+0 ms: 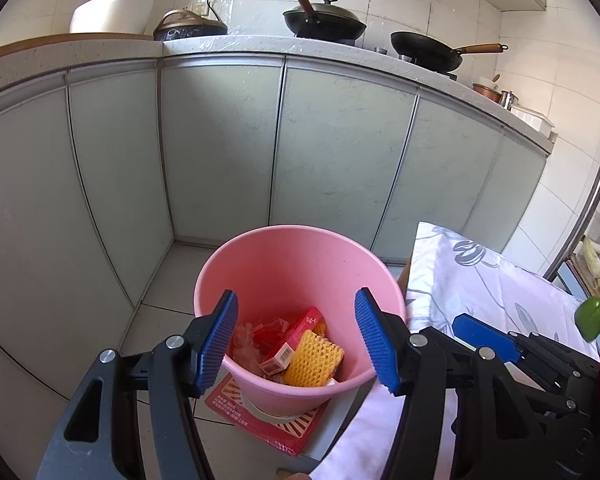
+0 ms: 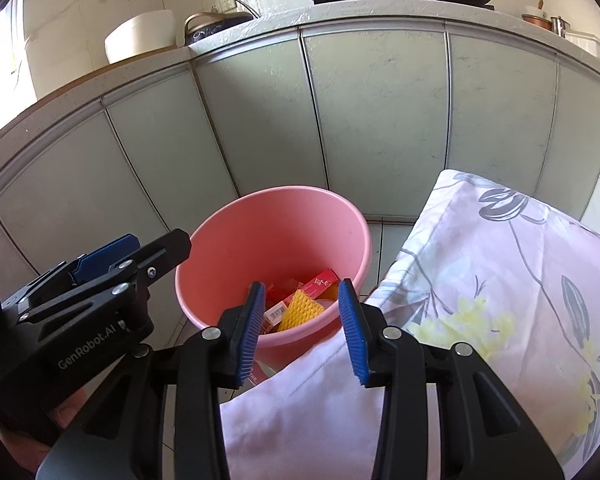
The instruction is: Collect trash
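Note:
A pink bucket point(image 1: 300, 264) stands on the floor by the cabinets; it also shows in the right wrist view point(image 2: 276, 232). Inside lie a yellow foam net point(image 1: 314, 358), a red carton point(image 1: 296, 340) and clear plastic wrap point(image 1: 246, 344). My left gripper point(image 1: 298, 340) is open and empty, just above the bucket's near rim. My right gripper point(image 2: 302, 328) is open and empty, over the bucket's near rim and the edge of the cloth. The right gripper appears in the left wrist view point(image 1: 484, 334), and the left gripper in the right wrist view point(image 2: 108, 256).
A table with a floral cloth point(image 2: 500, 280) stands right of the bucket; a green pepper point(image 1: 592, 316) lies on it. A red box point(image 1: 268, 420) lies under the bucket. Grey-green cabinets point(image 1: 220, 152) stand behind, with two woks point(image 1: 324, 20), a cooker and a white basin point(image 1: 112, 12) on the counter.

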